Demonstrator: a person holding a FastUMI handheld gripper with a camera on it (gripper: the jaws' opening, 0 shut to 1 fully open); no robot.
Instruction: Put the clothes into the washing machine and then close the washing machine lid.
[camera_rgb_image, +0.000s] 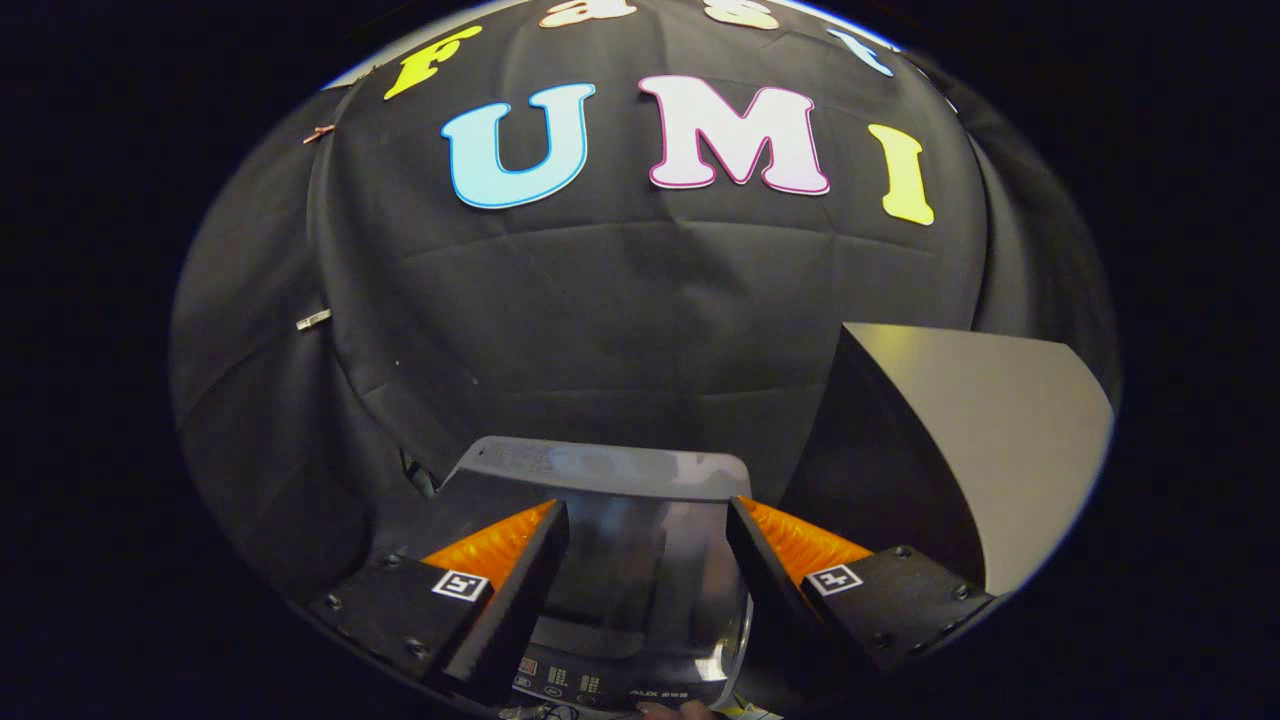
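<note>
Washing machine (600, 480) sits low before the black cloth wall (620, 300), its dark glossy lid (640, 570) lying down flat and its control panel (590, 685) at the near edge. Right of the washing machine stands a grey slanted board (1000, 430). Above the lid hangs the gripper (648, 545), fingers spread wide with nothing between them.

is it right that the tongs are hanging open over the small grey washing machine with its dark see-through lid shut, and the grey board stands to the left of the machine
Not quite. The grey flat board stands to the right of the small grey washing machine, not the left, as the gripper view shows. The rest holds: the tongs hang open over the machine, fingers spread with nothing between them, and its dark see-through lid lies shut.
</note>
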